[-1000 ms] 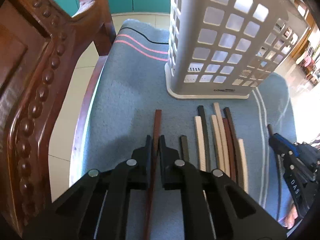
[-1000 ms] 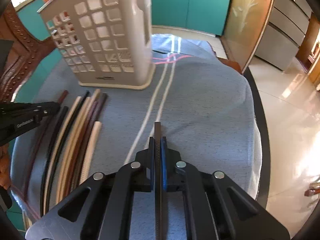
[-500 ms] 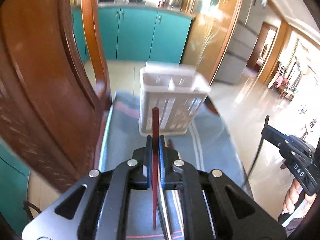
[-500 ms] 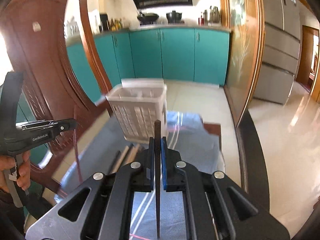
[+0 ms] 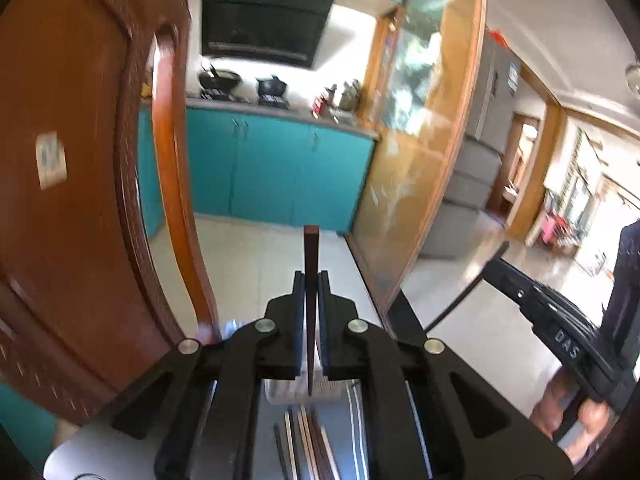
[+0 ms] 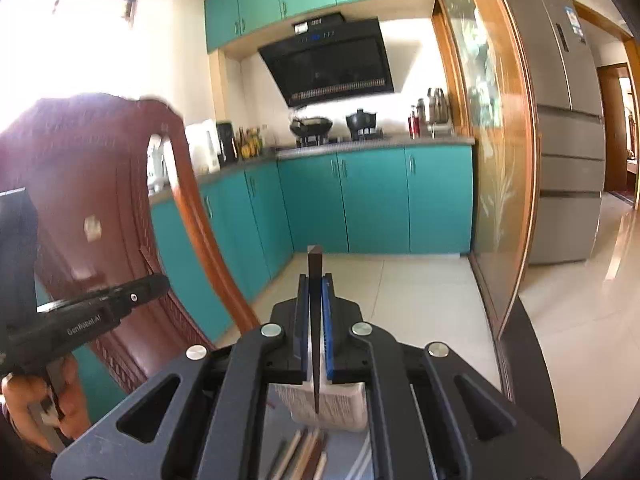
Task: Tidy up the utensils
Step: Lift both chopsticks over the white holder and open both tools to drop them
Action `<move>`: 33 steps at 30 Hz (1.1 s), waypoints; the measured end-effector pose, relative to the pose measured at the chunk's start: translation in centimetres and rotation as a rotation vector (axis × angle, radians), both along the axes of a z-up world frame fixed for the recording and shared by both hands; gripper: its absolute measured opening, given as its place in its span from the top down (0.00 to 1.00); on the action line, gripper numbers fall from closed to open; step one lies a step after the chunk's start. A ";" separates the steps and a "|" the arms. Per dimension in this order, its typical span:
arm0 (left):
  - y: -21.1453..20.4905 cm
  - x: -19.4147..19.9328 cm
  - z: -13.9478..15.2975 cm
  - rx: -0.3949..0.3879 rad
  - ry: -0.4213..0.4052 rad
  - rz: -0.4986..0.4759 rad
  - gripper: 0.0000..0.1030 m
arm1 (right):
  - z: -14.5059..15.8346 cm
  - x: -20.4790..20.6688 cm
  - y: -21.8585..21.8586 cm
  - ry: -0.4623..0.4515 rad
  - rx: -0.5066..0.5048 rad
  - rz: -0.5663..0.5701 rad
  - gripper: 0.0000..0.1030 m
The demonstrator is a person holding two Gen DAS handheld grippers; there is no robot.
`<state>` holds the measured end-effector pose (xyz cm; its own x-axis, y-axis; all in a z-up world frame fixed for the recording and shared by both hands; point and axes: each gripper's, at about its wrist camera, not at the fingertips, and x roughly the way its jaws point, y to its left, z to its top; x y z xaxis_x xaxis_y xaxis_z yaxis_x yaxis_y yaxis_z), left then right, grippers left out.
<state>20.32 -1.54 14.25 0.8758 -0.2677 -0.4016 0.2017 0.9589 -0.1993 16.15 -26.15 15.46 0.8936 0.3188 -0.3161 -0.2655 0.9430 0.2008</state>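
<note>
My left gripper is shut on a reddish-brown chopstick, held high with its blunt end pointing forward. My right gripper is shut on a dark chopstick in the same way. Far below, a white lattice basket stands on the blue cloth, mostly hidden behind the jaws. Several chopsticks, light and dark, lie side by side on the cloth in front of the basket. Both grippers hang well above the basket and the row.
A carved wooden chair back rises close on the left. A wood-framed glass door stands to the right of the table's dark edge. Teal kitchen cabinets and a fridge are farther off. A person's hand holds the left gripper.
Both grippers rose off the cloth, each with its chopstick, and tilted up towards level. The basket and the row of chopsticks dropped to the bottom of both views.
</note>
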 end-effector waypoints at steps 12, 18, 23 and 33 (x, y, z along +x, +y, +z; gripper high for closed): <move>-0.6 5.2 -3.0 -0.016 -0.026 0.140 0.93 | -4.0 4.3 2.1 0.010 -0.065 -0.091 0.93; -1.3 6.6 -7.5 0.025 0.062 0.129 0.93 | -8.2 4.0 1.5 0.076 -0.042 -0.089 0.93; -1.3 6.5 -9.2 0.035 0.088 0.113 0.93 | -9.5 2.9 1.6 0.087 -0.046 -0.096 0.93; -1.5 3.2 -10.7 0.079 0.070 0.094 0.86 | -10.3 -2.3 0.8 0.027 -0.050 -0.121 0.52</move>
